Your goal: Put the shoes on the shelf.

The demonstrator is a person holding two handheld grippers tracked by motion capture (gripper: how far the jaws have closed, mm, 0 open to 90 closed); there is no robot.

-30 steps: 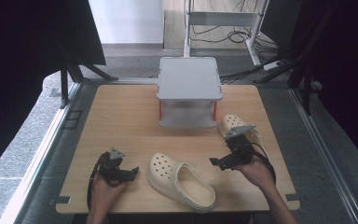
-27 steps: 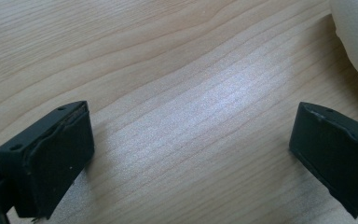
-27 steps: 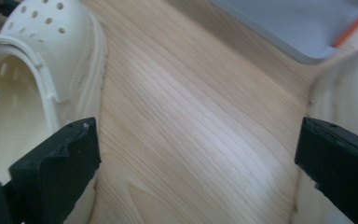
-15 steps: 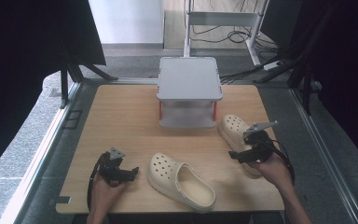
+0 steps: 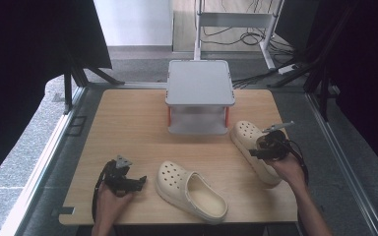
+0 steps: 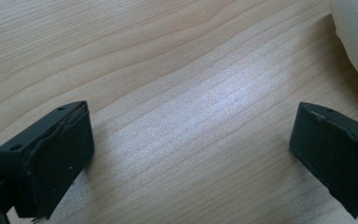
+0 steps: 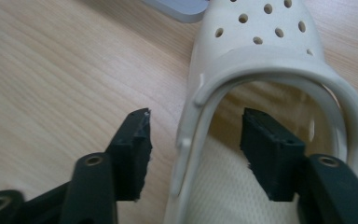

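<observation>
Right gripper view: right gripper (image 7: 193,154) jaws, just closing, straddle the clog's (image 7: 261,74) side wall, seemingly untouched; left gripper (image 6: 191,158) gapes.

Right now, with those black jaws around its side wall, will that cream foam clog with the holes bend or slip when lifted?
The cream perforated foam clog looks light. Its thin side wall, between the right gripper jaws, will probably flex. Held at one side, it may tilt. Its matte surface should resist slipping.

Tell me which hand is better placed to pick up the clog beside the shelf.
Right: the right gripper straddles that clog's side wall, one jaw inside. The left gripper stands open over bare table.
</observation>
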